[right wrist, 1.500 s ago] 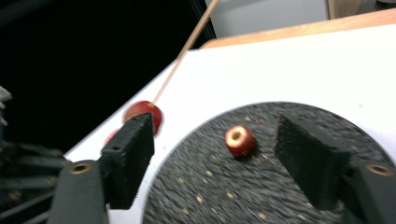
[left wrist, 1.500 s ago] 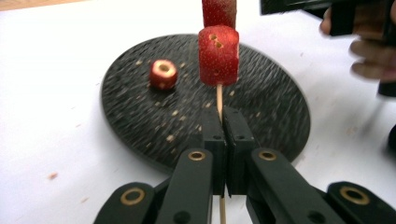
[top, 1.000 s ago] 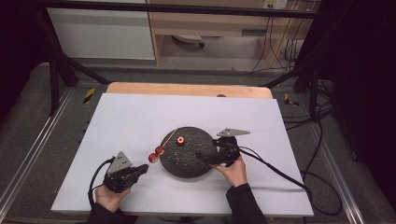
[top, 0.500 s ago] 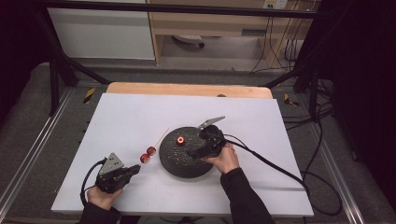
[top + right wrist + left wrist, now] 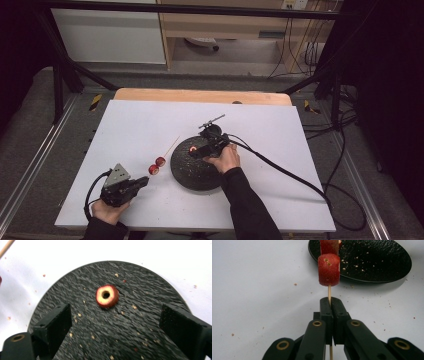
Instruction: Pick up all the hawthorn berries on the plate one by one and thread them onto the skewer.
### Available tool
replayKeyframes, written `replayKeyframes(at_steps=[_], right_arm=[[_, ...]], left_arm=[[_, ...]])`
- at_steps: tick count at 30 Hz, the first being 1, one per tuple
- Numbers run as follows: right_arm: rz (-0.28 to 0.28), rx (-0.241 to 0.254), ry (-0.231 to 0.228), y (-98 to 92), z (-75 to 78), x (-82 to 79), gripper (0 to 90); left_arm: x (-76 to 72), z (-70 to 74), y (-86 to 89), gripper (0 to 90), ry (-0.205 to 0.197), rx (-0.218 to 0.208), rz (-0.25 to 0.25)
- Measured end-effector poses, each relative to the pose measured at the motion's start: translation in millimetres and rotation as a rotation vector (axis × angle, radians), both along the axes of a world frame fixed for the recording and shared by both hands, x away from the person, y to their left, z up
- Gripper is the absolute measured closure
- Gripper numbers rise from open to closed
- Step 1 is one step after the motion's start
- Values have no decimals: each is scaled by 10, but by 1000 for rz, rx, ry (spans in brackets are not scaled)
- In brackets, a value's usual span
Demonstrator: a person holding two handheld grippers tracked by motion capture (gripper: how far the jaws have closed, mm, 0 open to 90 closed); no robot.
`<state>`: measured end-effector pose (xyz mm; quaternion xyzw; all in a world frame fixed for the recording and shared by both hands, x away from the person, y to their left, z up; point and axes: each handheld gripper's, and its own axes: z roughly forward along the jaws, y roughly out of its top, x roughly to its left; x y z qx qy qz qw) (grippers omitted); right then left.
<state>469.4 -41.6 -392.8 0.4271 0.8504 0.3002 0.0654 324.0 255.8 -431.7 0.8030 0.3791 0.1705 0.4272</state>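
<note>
Two grippers working over a white table | black plate lying centre | right gripper, jaws wide and just closing, empty, hovering above fruit slice on plate | left gripper jaws clamping skewer carrying two pieces | next: pinching slice, threading it.

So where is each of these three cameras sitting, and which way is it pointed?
High view: above the person's side, looking forward and down on the white table; both forearms show, with the left claw and right claw.
Left gripper view: rides the left claw, looking along the skewer it clamps.
Right gripper view: rides the right claw, looking down at a fruit slice.
All three share the black plate.
</note>
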Motion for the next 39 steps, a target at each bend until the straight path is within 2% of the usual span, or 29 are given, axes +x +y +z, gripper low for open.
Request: replayKeyframes(at_steps=[3,8,13,18,25,35,39], right_arm=[[-9,10,17,58,-27,31,154],[-21,-15,28,147,-82,87,191],[-39,34,39,186,-118,126,297],[-66,67,79,206,-152,155,392],[-72,63,94,225,-230,184,501],[-97,86,127,234,-266,221,570],[-94,82,126,232,-288,229,581]], left_arm=[[2,-2,2,881,1,-1,3],[3,1,13,881,0,-5,7],[5,-1,8,881,2,-8,8],[7,0,12,881,2,-10,8],[8,-2,8,881,4,-12,7],[6,1,7,881,2,-10,5],[6,0,8,881,3,-12,6]])
